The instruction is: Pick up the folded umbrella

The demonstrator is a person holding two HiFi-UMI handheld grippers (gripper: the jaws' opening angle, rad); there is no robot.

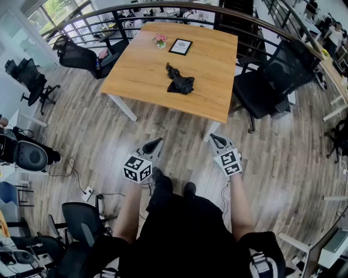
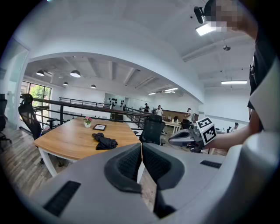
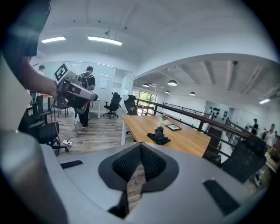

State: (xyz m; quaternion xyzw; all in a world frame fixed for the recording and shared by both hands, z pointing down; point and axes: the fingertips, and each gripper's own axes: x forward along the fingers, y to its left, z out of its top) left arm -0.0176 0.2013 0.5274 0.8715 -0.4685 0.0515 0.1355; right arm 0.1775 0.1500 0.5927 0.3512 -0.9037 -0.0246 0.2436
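Observation:
The folded black umbrella [image 1: 180, 80] lies near the middle of the wooden table [image 1: 141, 76], loosely bundled. It shows far ahead in the left gripper view as the umbrella [image 2: 104, 141] and in the right gripper view as the umbrella [image 3: 158, 136]. My left gripper [image 1: 153, 145] and my right gripper [image 1: 217, 141] hang over the floor, short of the table's near edge, well apart from the umbrella. Both are shut with nothing between the pads. The right gripper [image 2: 175, 140] also appears in the left gripper view.
A small flower pot [image 1: 160, 40] and a framed picture [image 1: 180, 46] stand at the table's far end. Black office chairs [image 1: 272, 81] flank the table right and left [image 1: 76, 54]. A railing [image 1: 163, 8] runs behind. Cables and a power strip [image 1: 87, 191] lie on the floor at left.

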